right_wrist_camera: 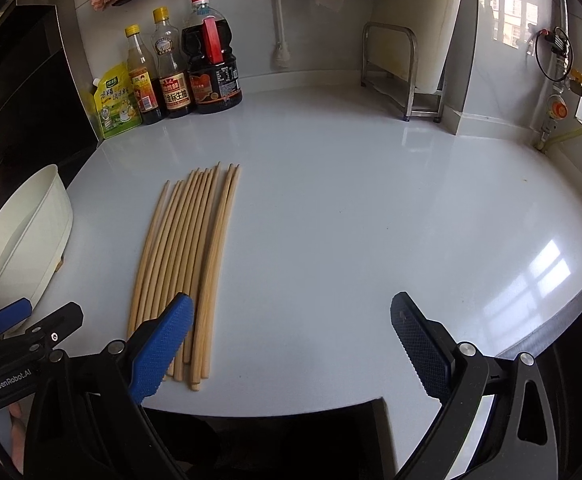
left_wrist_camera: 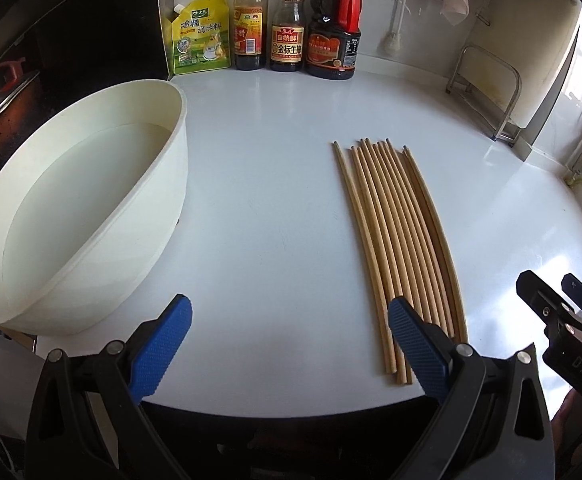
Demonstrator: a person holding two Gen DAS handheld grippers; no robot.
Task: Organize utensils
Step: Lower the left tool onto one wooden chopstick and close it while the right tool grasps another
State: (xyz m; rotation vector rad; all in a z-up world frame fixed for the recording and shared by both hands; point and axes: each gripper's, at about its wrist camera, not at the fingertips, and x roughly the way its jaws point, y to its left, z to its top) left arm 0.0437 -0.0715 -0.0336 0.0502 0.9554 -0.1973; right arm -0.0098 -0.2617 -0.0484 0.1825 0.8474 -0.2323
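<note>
**Wooden chopsticks in a row on my kitchen surface**

White and shiny, the surface has sauce bottles at the back wall and a big white bowl on the left. My left hand-held gripper is wide open and holds nothing. My right hand-held gripper is wide open too. The chopsticks lie flat, side by side, between the bowl and my right hand-held gripper, thin tips pointing at the wall.

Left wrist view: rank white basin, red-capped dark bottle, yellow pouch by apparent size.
1. white basin, though nearness inflates it
2. red-capped dark bottle
3. yellow pouch, close to the bottle, so that order is unsure
</note>
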